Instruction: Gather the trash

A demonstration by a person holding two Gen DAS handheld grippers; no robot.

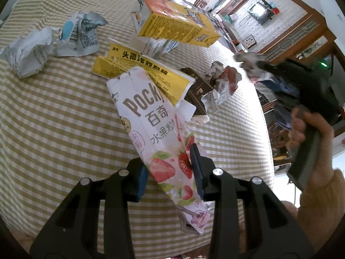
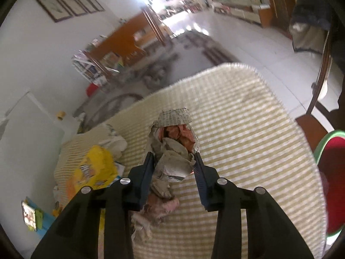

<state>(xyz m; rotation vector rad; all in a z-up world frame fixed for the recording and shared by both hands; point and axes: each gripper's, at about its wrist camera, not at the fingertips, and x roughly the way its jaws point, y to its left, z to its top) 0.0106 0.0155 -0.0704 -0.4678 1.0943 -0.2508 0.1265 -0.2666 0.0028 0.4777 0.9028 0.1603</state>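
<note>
My left gripper [image 1: 170, 168] is shut on a pink-and-white Pocky strawberry box [image 1: 155, 129] and holds it tilted above the checked tablecloth [image 1: 54, 118]. My right gripper [image 2: 173, 166] is shut on a crumpled newspaper wad [image 2: 172, 146] above the same table; in the left wrist view that gripper [image 1: 301, 90] shows at the right, held by a hand, blurred. On the table lie yellow cartons [image 1: 176, 23], a flattened yellow box [image 1: 142, 69], a dark brown box [image 1: 198, 90], crumpled paper [image 1: 224, 82] and torn silver wrappers [image 1: 54, 41].
A red bin with a green rim [image 2: 332, 172] stands off the table's right edge. A wooden chair [image 2: 319, 99] is behind it. A yellow carton [image 2: 94, 168] and other trash lie at the table's left end in the right wrist view.
</note>
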